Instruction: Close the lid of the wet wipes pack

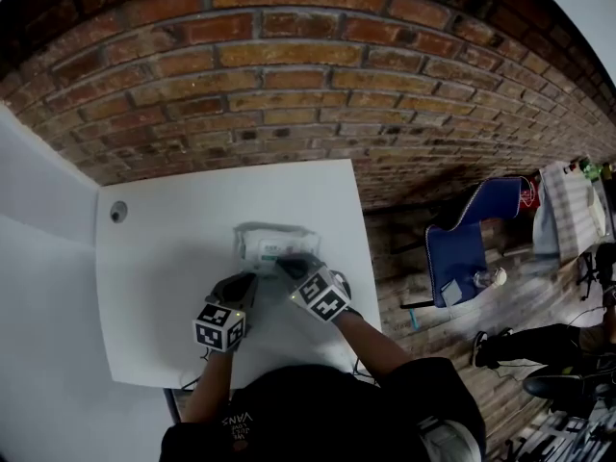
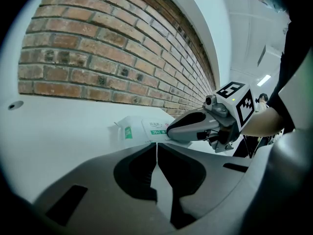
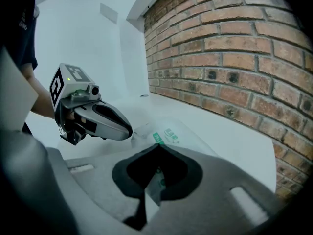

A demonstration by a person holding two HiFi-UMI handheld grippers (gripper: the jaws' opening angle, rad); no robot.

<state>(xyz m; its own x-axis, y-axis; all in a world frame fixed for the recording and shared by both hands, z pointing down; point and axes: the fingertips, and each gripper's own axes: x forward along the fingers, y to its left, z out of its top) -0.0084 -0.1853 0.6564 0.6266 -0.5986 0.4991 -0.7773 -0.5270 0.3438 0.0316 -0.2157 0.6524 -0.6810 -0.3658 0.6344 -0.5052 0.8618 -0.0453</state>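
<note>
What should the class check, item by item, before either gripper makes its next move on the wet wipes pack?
1. Wet wipes pack lies flat on the white table: ok.
2. Left gripper jaws together, tip beside the pack's end: ok.
3. Right gripper jaws together, tip over the pack: ok.
4. Right gripper touching the pack: cannot tell.
5. Lid fully shut: cannot tell, no view shows it plainly.
</note>
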